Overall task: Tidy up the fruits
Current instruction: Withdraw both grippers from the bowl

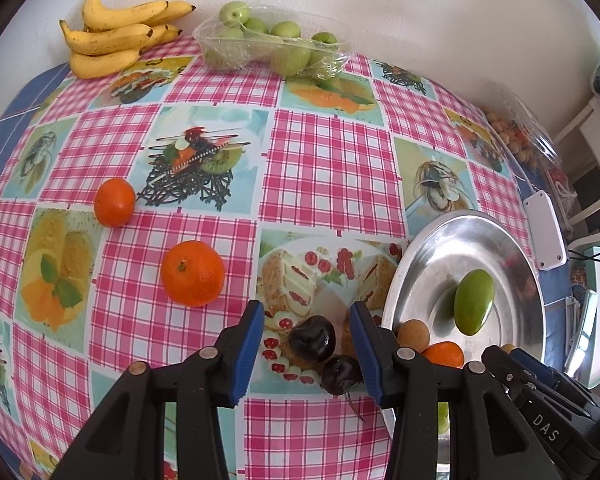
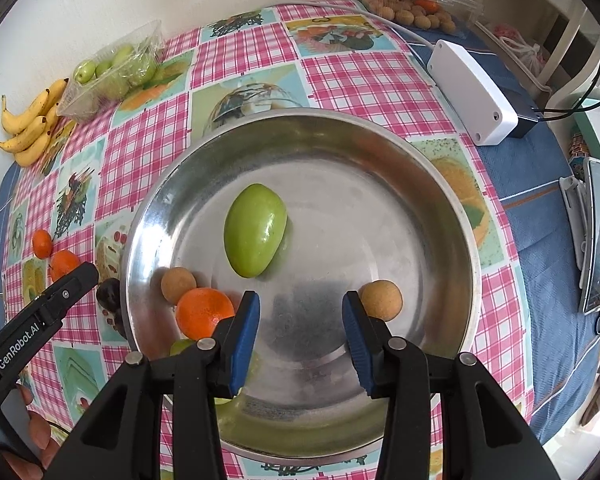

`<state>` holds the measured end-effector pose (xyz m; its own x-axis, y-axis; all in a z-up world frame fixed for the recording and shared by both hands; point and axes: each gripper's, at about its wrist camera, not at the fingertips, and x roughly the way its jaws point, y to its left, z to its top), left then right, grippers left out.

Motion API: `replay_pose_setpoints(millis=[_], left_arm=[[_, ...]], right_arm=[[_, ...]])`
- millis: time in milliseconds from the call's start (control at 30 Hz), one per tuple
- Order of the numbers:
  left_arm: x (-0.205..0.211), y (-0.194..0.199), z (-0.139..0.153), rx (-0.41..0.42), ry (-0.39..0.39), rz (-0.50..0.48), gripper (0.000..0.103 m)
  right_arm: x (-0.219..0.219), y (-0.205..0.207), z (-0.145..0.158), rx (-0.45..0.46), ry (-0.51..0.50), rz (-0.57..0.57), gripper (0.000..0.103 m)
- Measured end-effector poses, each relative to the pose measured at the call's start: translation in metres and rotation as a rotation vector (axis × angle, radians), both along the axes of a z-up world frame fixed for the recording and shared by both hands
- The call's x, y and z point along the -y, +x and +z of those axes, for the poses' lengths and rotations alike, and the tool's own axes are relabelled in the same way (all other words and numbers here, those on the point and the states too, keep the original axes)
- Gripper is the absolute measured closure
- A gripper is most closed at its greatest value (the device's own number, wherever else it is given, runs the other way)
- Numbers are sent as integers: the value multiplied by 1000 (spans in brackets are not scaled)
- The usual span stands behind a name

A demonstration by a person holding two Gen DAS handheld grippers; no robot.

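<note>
Fruit lies scattered over the checked surface [image 1: 320,160]. The left gripper [image 1: 307,354] points down with its fingers [image 1: 248,354] spread; two dark plums [image 1: 313,338] sit between them, untouched by the pads. Two oranges [image 1: 192,273] rest at ten o'clock from those fingers, with bananas [image 1: 112,36] and a clear tray of green apples [image 1: 274,42] at the far edge near twelve. The right gripper [image 2: 301,336] hangs over the steel bowl [image 2: 440,184], fingers [image 2: 245,340] parted and holding nothing. In the bowl a green mango [image 2: 255,235] lies at eleven o'clock from the gripper, an orange fruit [image 2: 202,312] and a tan ball [image 2: 178,285] at nine, another tan ball [image 2: 383,299] just beside the right-hand finger at three.
</note>
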<state>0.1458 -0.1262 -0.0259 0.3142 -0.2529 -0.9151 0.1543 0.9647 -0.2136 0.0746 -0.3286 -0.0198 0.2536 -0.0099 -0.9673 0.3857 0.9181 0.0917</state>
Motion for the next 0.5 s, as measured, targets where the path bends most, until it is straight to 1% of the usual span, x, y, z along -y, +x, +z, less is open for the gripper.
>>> replay_pose_setpoints(millis=[33, 67, 100, 133, 267, 433, 500], left_arm=[[0, 0, 0, 1, 4, 1, 48], [0, 0, 0, 2, 10, 4, 36], [0, 1, 0, 5, 19, 9, 29], [0, 1, 0, 7, 30, 17, 28], [-4, 2, -3, -2, 58, 40, 20], [-7, 3, -4, 5, 82, 56, 15], [-7, 3, -4, 10, 89, 58, 9]], right_arm=[[0, 0, 1, 1, -1, 0, 49], [0, 0, 2, 7, -3, -2, 34], [0, 0, 3, 14, -5, -2, 28], [0, 0, 3, 17, -6, -3, 24], [0, 0, 3, 20, -14, -3, 23], [3, -2, 1, 20, -8, -21, 22], [4, -3, 1, 21, -6, -32, 21]])
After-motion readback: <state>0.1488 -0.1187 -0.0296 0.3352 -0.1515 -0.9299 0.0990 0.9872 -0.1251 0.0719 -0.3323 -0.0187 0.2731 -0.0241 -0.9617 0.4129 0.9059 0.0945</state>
